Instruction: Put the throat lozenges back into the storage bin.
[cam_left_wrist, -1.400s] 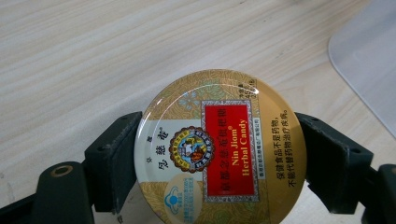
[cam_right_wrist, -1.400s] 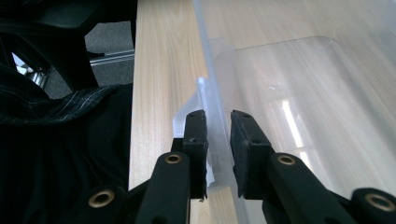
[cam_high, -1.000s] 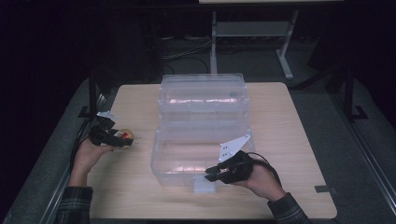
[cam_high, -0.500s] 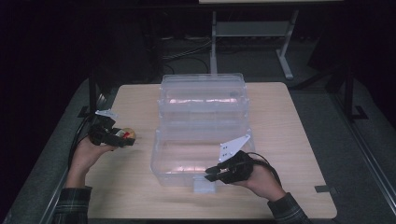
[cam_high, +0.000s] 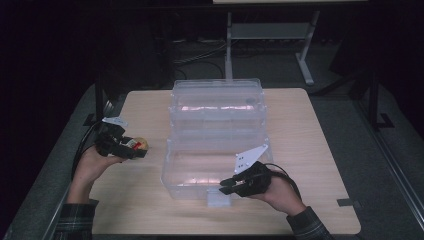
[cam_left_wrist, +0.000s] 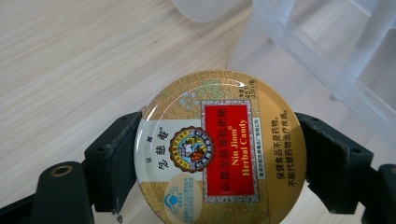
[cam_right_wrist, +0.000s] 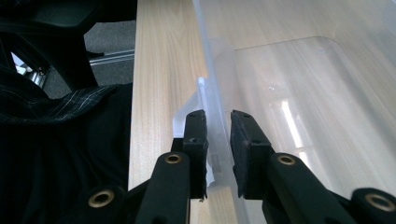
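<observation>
A round gold candy tin (cam_left_wrist: 223, 116) with a red label sits between the pads of my left gripper (cam_left_wrist: 224, 163), which is shut on its rim. In the high view that left gripper (cam_high: 134, 148) holds the tin (cam_high: 141, 144) just above the table, left of a clear plastic box (cam_high: 166, 172) whose lid (cam_high: 217, 97) is open toward the back. My right gripper (cam_high: 231, 184) is at the box's front wall. In the right gripper view its jaws (cam_right_wrist: 218, 135) pinch the thin clear front wall (cam_right_wrist: 208, 84) beside a latch flap (cam_right_wrist: 186, 114).
The wooden table (cam_high: 310, 150) has bare surface on both sides of the box. A corner of the box (cam_left_wrist: 327, 56) lies close ahead of the tin. A metal stand (cam_high: 270, 35) and cables lie on the dark floor beyond the table.
My left gripper has lifted a little with the tin and edged toward the box. The right gripper has kept its hold on the front wall without moving.
</observation>
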